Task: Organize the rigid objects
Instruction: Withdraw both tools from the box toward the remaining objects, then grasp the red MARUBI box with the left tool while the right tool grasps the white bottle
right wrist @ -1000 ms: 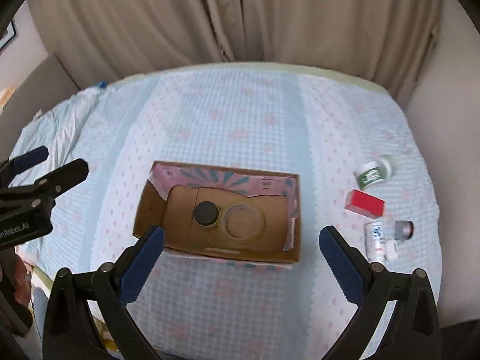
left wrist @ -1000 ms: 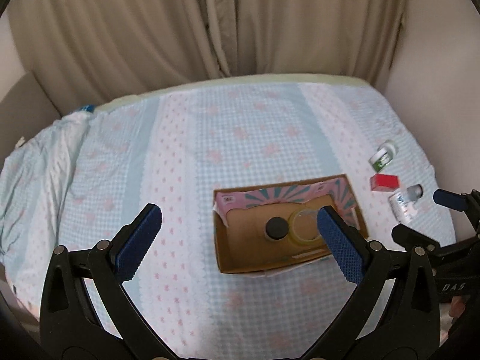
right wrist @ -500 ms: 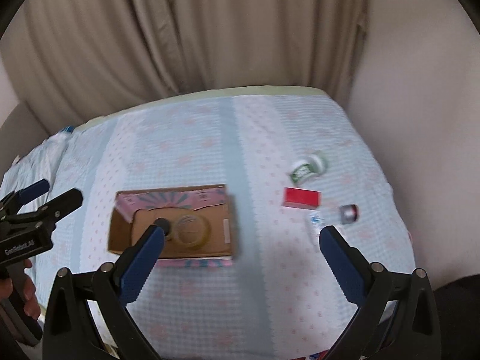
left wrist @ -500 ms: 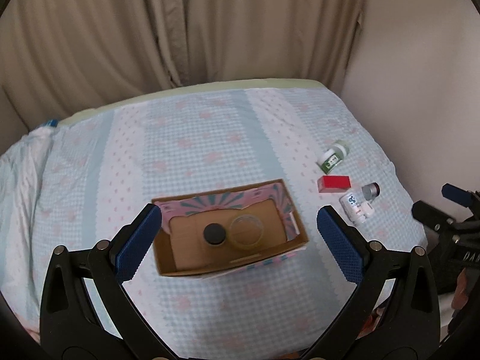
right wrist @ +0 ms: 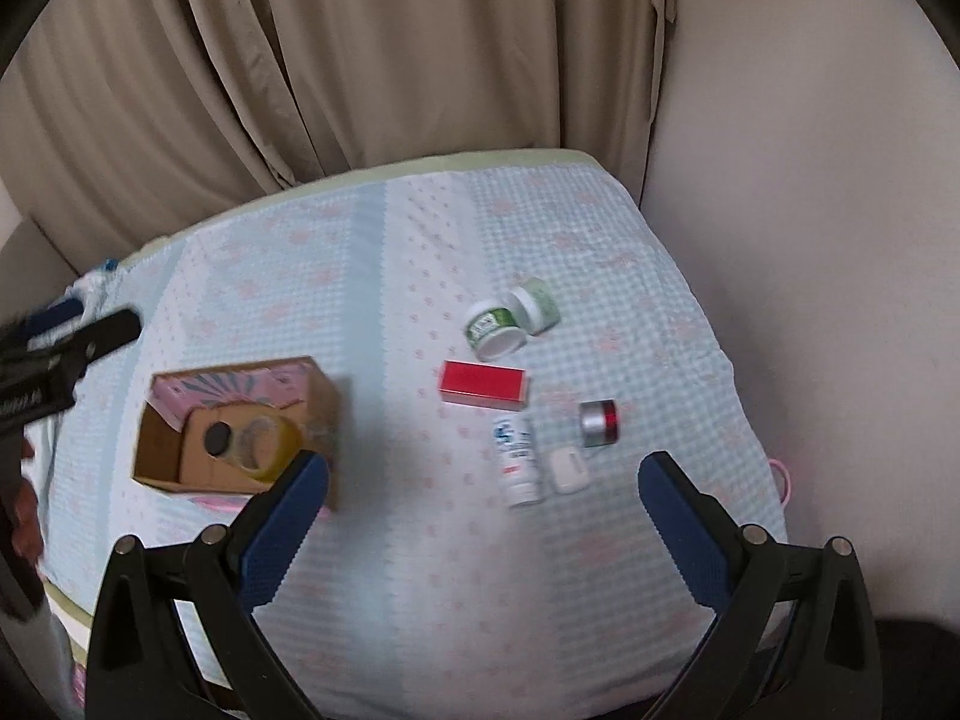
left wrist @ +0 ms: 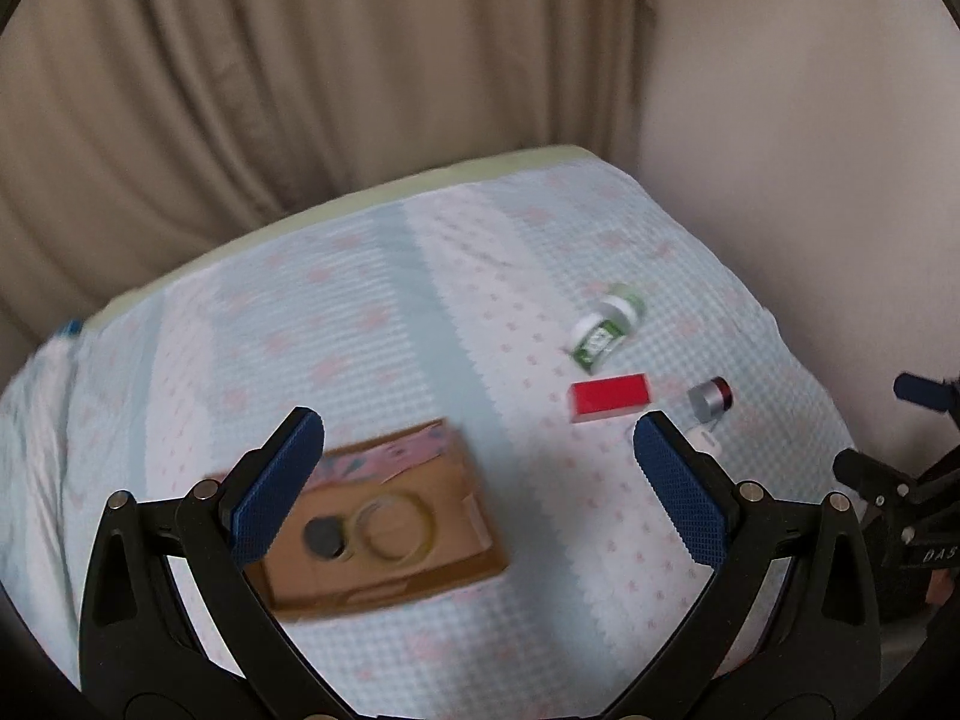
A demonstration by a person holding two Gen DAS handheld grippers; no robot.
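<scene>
An open cardboard box [right wrist: 180, 468] [left wrist: 462, 564] lies on the bed, holding a black lid [right wrist: 217, 438] and a clear tape roll [right wrist: 264, 447]. To its right on the sheet lie a green-and-white jar [right wrist: 495, 327], a red box [right wrist: 483, 383] [left wrist: 609, 399], a white bottle [right wrist: 516, 459], a small white case [right wrist: 568, 468] and a silver-and-red cap [right wrist: 599, 423]. My right gripper [right wrist: 483, 531] is open and empty, above the sheet near the bottle. My left gripper [left wrist: 480, 486] is open and empty, above the cardboard box.
The bed [right wrist: 372, 252] has a pale blue checked sheet with pink flowers. Beige curtains [right wrist: 300, 60] hang behind it and a plain wall [right wrist: 810, 180] stands at the right. The bed's edge drops off at the front and right.
Both views have swung right: the cardboard box moved left in frame and the loose items on the right came nearer the middle. Both grippers stay open.
</scene>
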